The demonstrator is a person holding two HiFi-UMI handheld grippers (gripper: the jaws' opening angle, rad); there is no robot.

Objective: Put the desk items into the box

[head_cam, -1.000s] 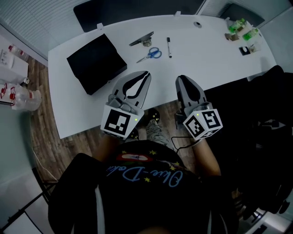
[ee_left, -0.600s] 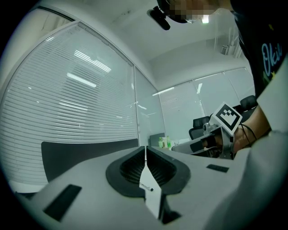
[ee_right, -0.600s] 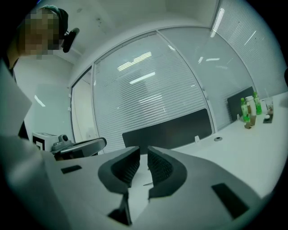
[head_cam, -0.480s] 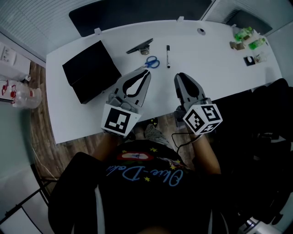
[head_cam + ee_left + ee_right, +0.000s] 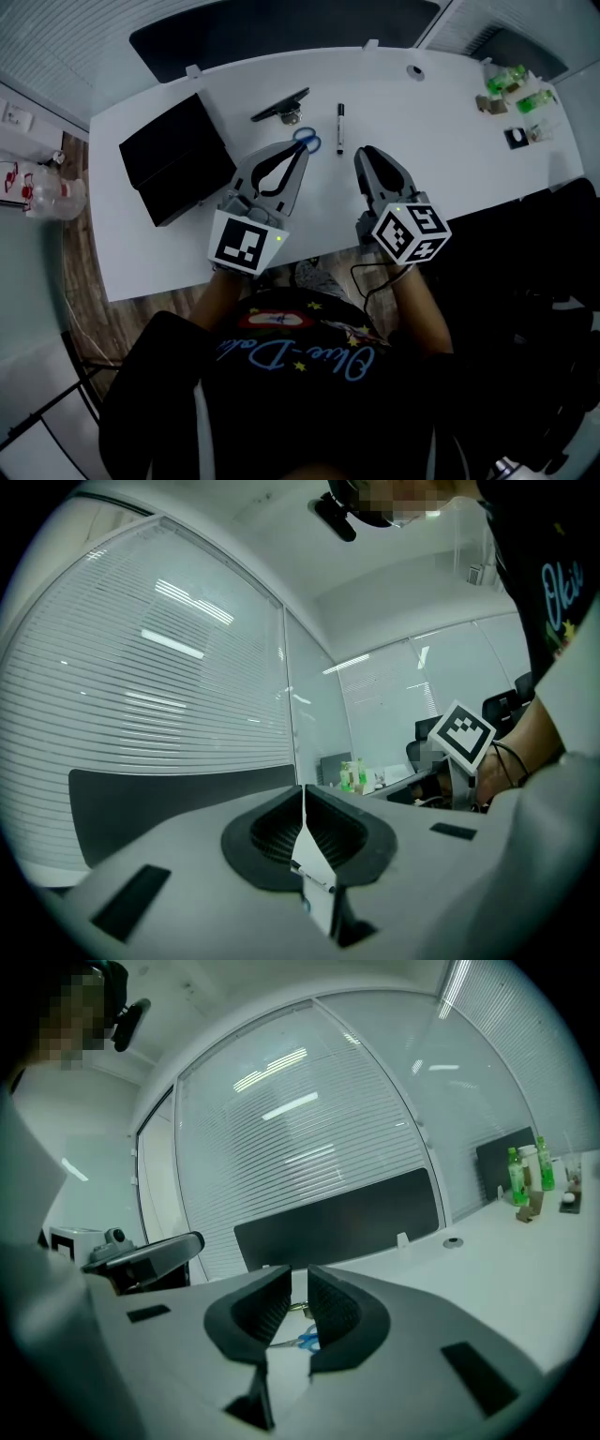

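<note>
On the white desk (image 5: 441,131) lie a black box (image 5: 173,169) at the left, blue-handled scissors (image 5: 306,142), a dark stapler-like item (image 5: 278,105) and a black marker (image 5: 339,115). My left gripper (image 5: 300,150) hovers just short of the scissors with its tips touching and nothing held; the left gripper view shows the jaws of the left gripper (image 5: 303,794) meeting. My right gripper (image 5: 366,153) is below the marker. The right gripper (image 5: 299,1288) has just been opening; a narrow gap is empty, with the scissors (image 5: 302,1340) seen beyond it.
Green bottles (image 5: 516,89) and small items stand at the desk's far right corner. A dark panel (image 5: 337,1222) runs along the desk's back edge, with window blinds behind. A plastic bottle (image 5: 56,197) lies on the wooden floor at the left.
Both grippers have moved forward over the desk, closer to the scissors and marker. The left tip now reaches the scissors' handles.
</note>
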